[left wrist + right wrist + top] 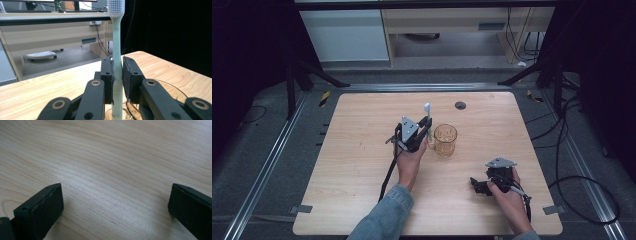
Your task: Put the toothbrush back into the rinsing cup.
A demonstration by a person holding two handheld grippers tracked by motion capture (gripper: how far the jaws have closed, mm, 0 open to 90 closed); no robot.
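Tool [117, 75] grips toothbrush [117, 42] over wooden table [362, 165]

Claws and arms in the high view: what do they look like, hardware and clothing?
Each claw, left and right, is black with a grey three-cornered plate on top and a black trailing cable. The left gripper view shows jointed black links with brass-coloured pivot rings and flat dark pads. The left forearm wears a blue denim sleeve.

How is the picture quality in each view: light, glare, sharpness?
High view: the table is evenly lit, the surroundings fall into darkness, and small things look soft. Left gripper view: the toothbrush held in the left tongs is sharp; the right background is black. Right gripper view: a pale sheen lies on the wood between the open right tongs.
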